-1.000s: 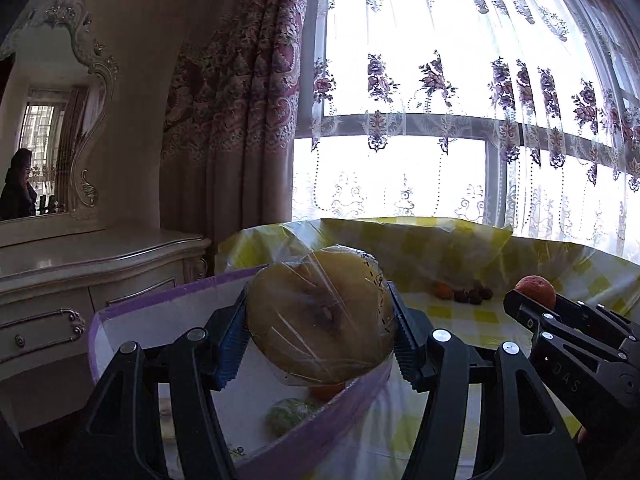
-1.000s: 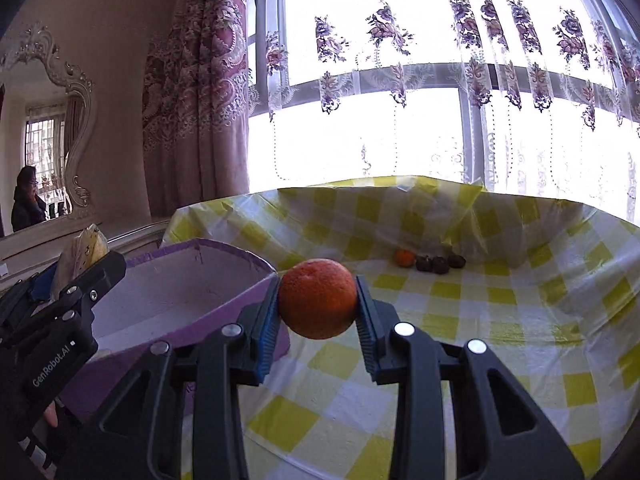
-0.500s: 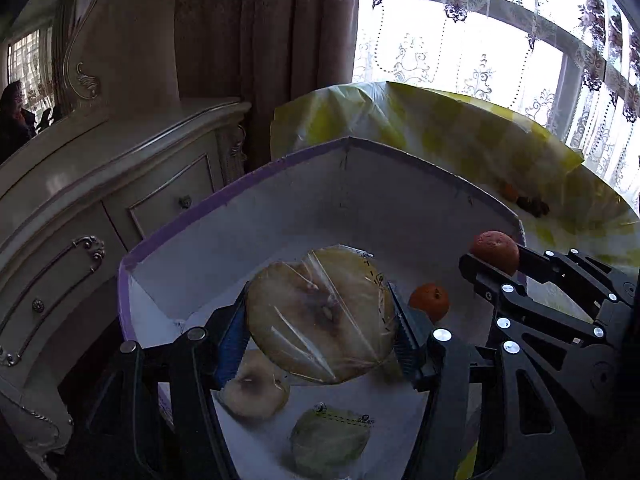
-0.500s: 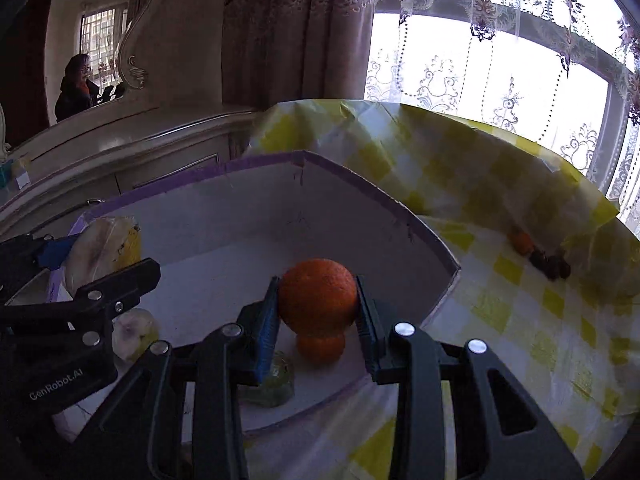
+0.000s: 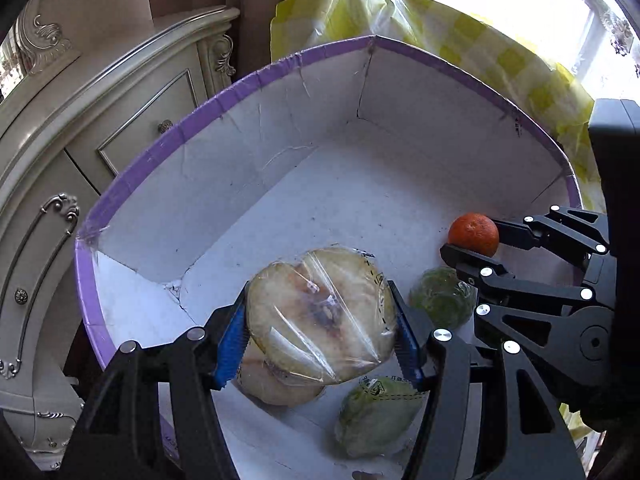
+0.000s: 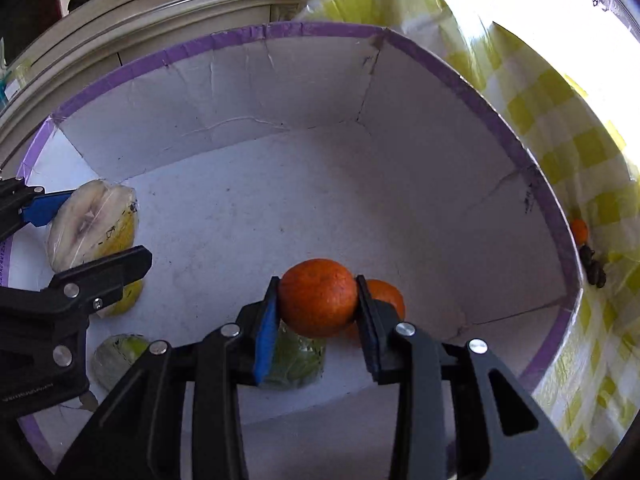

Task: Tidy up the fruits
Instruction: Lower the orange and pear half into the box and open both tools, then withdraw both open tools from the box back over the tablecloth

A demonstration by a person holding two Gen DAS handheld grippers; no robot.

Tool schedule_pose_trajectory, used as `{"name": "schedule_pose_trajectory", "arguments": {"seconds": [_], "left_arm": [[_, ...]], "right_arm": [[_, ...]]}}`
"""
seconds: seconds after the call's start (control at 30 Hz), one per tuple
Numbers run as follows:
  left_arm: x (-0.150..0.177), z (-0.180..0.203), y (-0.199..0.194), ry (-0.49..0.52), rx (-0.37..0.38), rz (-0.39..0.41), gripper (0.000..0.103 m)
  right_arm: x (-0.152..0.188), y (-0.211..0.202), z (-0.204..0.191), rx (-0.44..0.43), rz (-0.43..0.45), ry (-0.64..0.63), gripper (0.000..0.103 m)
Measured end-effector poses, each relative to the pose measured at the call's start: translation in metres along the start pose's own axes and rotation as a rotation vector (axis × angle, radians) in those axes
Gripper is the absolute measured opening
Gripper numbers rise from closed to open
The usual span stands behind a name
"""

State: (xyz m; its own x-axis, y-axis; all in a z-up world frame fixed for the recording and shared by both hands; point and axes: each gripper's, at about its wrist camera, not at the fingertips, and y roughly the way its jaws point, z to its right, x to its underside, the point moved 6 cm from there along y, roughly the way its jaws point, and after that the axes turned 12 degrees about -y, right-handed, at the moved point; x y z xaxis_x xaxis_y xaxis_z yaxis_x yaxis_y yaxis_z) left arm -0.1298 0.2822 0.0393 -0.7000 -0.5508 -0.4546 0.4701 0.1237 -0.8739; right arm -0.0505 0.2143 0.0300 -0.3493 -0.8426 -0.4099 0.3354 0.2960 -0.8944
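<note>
My left gripper (image 5: 320,320) is shut on a plastic-wrapped yellow melon half (image 5: 320,312), held just above the floor of a white cardboard box with a purple rim (image 5: 224,92). It also shows in the right wrist view (image 6: 92,224). My right gripper (image 6: 318,300) is shut on an orange (image 6: 318,296), low inside the same box (image 6: 280,32); the orange shows in the left wrist view (image 5: 474,234). In the box lie another wrapped melon piece (image 5: 276,384), two wrapped green fruits (image 5: 376,416) (image 5: 442,296) and a second orange (image 6: 386,296).
The box sits on a yellow checked cloth (image 6: 580,152). A small orange (image 6: 579,230) and dark small fruits (image 6: 594,268) lie on the cloth outside the box's right wall. A cream carved dresser (image 5: 80,128) stands left of the box.
Both grippers have tilted down and lowered into the box with their fruit. The view went from the window to the box floor.
</note>
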Motion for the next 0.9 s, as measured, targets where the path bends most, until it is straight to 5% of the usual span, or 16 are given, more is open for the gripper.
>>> {"name": "schedule_pose_trajectory", "arguments": {"seconds": [0.17, 0.5, 0.77, 0.9], "left_arm": [[0.001, 0.003, 0.002, -0.001, 0.000, -0.011, 0.063], [-0.001, 0.004, 0.003, -0.017, 0.004, -0.027, 0.069], [-0.005, 0.001, 0.002, -0.051, 0.010, -0.007, 0.072], [-0.007, 0.003, -0.002, -0.057, -0.049, 0.019, 0.072]], "right_arm": [[-0.003, -0.004, 0.006, -0.015, 0.009, 0.019, 0.063], [-0.001, -0.001, 0.008, -0.025, 0.007, 0.020, 0.065], [0.000, -0.009, 0.011, -0.019, 0.094, 0.044, 0.065], [0.001, -0.016, 0.013, -0.002, 0.159, 0.045, 0.065]]}}
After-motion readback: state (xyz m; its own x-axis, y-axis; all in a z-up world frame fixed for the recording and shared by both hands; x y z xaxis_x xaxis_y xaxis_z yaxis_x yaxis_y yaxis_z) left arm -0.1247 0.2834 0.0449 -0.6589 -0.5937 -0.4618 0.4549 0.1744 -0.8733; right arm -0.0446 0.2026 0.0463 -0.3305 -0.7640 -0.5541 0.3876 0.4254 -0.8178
